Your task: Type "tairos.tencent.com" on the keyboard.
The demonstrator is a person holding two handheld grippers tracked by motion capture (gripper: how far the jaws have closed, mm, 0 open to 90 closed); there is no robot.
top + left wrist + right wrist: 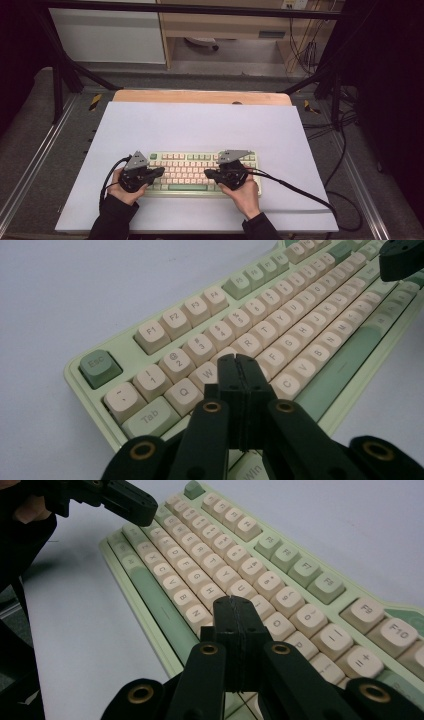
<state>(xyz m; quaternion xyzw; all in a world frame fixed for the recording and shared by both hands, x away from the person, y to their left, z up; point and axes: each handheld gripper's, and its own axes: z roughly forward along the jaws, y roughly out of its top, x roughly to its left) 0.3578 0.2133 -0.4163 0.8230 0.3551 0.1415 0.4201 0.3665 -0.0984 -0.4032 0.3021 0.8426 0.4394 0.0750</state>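
Lying flat, pale-green keyboard (200, 172) with cream, seemingly unworn keys.

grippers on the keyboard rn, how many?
2. The left gripper is over the left end of the keyboard, the right gripper over its right half; both are shut and empty.

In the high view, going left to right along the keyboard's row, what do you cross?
Left gripper with jaws shut at the keyboard's left end → bare middle keys of the green and cream keyboard → right gripper, jaws shut, over its right part → black cable trailing right across the white sheet.
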